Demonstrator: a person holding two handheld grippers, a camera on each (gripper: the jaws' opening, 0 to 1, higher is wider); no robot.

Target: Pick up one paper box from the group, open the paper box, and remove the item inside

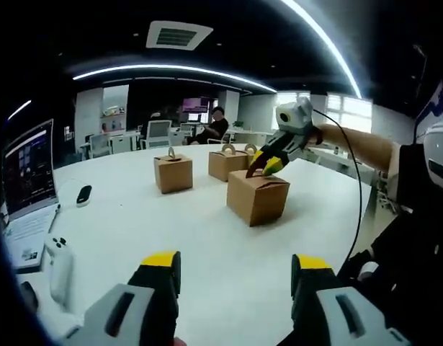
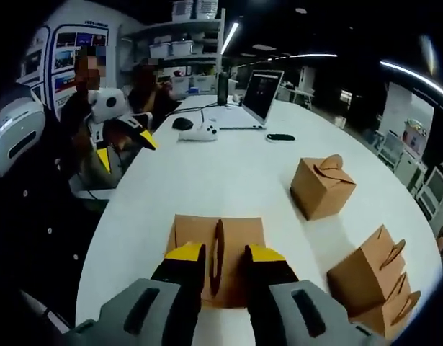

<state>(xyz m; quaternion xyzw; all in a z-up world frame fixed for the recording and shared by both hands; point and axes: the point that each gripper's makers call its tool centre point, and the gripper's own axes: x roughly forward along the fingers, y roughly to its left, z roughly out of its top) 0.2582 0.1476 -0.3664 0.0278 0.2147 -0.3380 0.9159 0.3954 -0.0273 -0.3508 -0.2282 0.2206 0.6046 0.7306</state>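
Now your right gripper [image 2: 222, 254] sits over nearest paper box [image 2: 218, 258], jaws narrowed either side of its top handle, close to it; real grip cannot tell. Box closed, contents hidden, standing on white table [image 2: 228, 169]. Your left gripper [image 1: 238, 263] hangs spread wide above table edge, holding nothing. 3 more closed boxes stand beyond: 1 single box [image 2: 320, 186], then 2 paired boxes [image 2: 371, 272] touching. Laptop [image 2: 256, 99], white controller [image 2: 199, 132], mouse [image 2: 182, 123], dark remote [image 2: 280, 137] lie well apart from boxes.

Bright ceiling light strips [image 1: 171, 70] glare; edges bend, perhaps slightly blurred.
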